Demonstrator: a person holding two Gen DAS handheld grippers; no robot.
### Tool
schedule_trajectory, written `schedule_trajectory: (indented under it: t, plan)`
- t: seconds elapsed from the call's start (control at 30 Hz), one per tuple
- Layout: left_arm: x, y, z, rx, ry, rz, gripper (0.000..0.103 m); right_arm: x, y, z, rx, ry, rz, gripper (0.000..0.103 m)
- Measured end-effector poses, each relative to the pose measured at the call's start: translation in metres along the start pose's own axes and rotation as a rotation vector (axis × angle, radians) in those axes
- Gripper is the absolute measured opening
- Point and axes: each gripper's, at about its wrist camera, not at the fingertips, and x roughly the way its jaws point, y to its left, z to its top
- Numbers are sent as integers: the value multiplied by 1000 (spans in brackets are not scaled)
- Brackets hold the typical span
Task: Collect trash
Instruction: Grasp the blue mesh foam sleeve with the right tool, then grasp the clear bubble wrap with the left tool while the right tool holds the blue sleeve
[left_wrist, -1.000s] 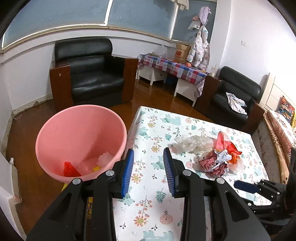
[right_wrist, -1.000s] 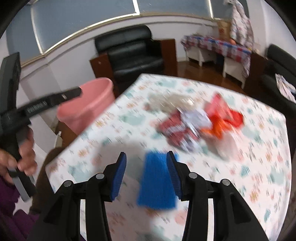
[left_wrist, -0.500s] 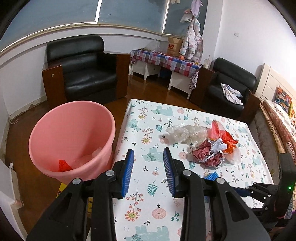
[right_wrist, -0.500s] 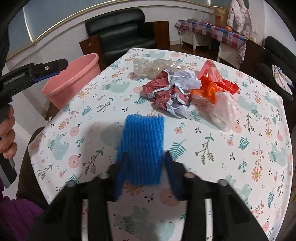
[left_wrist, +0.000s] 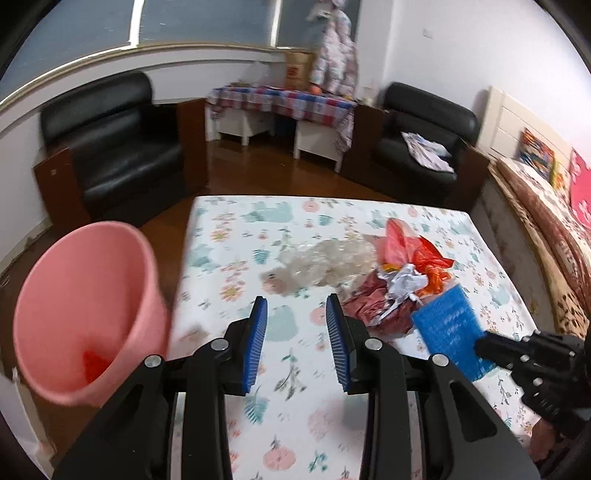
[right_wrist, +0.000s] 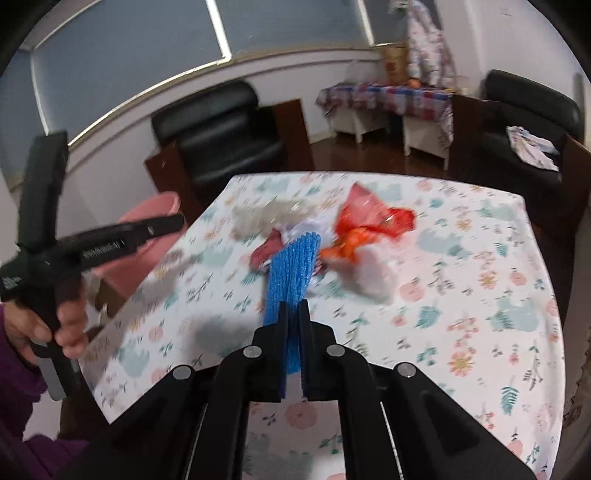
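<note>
My right gripper (right_wrist: 293, 312) is shut on a blue foam net sleeve (right_wrist: 293, 266), which sticks out ahead of its closed jaws, above the floral tablecloth (right_wrist: 461, 314). In the left wrist view the same blue sleeve (left_wrist: 448, 332) hangs from the right gripper (left_wrist: 487, 341) at the right. Beyond it lies the trash pile: a clear plastic bag (left_wrist: 325, 266), a red-orange bag (left_wrist: 413, 251) and a crumpled red and white wrapper (left_wrist: 380, 310). My left gripper (left_wrist: 297, 343) is open and empty over the table. A pink bucket (left_wrist: 85, 306) stands off the table's left edge, with a red scrap inside.
A hand (right_wrist: 55, 325) holds the left gripper (right_wrist: 110, 243) at the left of the right wrist view, in front of the pink bucket (right_wrist: 147, 214). Black armchairs (left_wrist: 122, 155) and a checkered side table (left_wrist: 284, 103) stand behind on the wooden floor. A bed (left_wrist: 546, 221) runs along the right.
The right gripper's jaws closed on the blue foam sleeve and raised it off the tablecloth. The left gripper swung towards the trash pile, so the bucket now sits further left.
</note>
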Motion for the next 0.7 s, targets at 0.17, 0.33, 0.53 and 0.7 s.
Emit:
schedule_trajectory:
  t: [0.17, 0.33, 0.53, 0.7]
  plan:
    - [34, -2, 17, 42, 67, -65, 33, -6, -17, 6, 50, -18, -12, 5]
    - [63, 4, 35, 79, 100, -98, 33, -8, -29, 8, 103, -21, -22, 5]
    - [92, 16, 47, 29, 153, -191, 33, -7, -33, 8, 115, -16, -41, 5]
    - [96, 16, 31, -37, 200, -272, 33, -7, -30, 8, 110, -14, -41, 5]
